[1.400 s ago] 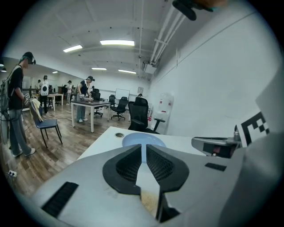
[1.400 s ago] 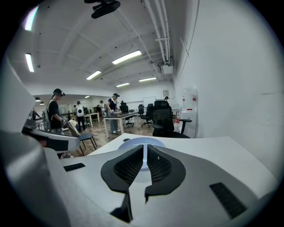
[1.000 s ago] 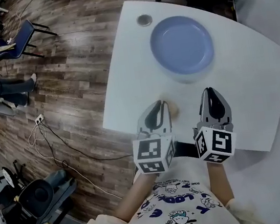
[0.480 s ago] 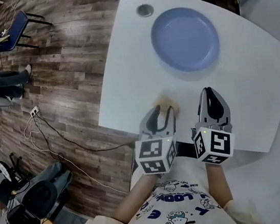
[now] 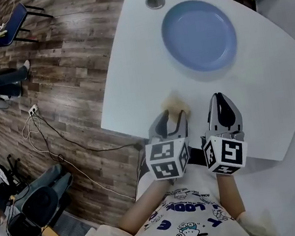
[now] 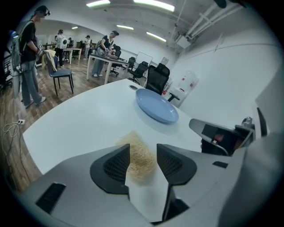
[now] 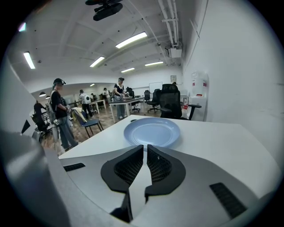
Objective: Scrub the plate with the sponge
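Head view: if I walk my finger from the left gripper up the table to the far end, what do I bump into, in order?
left gripper → tan sponge → blue plate → small round metal cap

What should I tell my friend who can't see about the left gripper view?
The left gripper's jaws have just been opening and stand apart around a tan fibrous sponge on a white table. A blue plate sits farther back.

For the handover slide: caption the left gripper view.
Left gripper, jaws just opening, straddles the sponge on the table, blue plate beyond.
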A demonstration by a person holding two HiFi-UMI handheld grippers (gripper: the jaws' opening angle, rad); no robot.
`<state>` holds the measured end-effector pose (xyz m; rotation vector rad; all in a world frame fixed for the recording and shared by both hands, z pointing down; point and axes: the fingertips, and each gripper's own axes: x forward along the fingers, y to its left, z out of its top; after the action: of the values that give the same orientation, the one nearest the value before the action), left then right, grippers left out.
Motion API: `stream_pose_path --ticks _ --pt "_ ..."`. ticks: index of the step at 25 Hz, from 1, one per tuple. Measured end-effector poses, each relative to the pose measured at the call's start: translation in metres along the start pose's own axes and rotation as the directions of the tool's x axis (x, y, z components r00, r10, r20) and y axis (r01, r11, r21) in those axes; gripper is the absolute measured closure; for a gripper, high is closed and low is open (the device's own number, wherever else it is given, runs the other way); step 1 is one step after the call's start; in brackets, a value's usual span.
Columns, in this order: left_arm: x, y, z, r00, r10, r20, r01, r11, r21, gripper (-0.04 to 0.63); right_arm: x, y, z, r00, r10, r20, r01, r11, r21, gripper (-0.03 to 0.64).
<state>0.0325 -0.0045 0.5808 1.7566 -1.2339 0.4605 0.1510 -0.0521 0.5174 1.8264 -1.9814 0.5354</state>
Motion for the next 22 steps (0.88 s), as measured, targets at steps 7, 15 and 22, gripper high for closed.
stream_pose_path --ticks 7,15,22 --pt "0.014 0.003 -0.011 0.999 0.021 -0.045 -0.021 1.000 0.011 0.411 0.001 0.001 -0.014 0.999 0.011 -0.035 -0.011 1.000 -0.008 0.580" --pt "0.021 0.008 -0.002 0.996 0.080 -0.048 -0.076 0.994 0.077 0.411 0.004 0.001 -0.021 0.998 0.026 -0.057 -0.025 1.000 0.004 0.580" --pt "0.022 0.010 0.005 0.997 0.053 -0.053 -0.040 0.975 0.218 0.411 0.015 0.021 -0.026 0.990 0.125 -0.066 -0.125 0.992 0.003 0.580"
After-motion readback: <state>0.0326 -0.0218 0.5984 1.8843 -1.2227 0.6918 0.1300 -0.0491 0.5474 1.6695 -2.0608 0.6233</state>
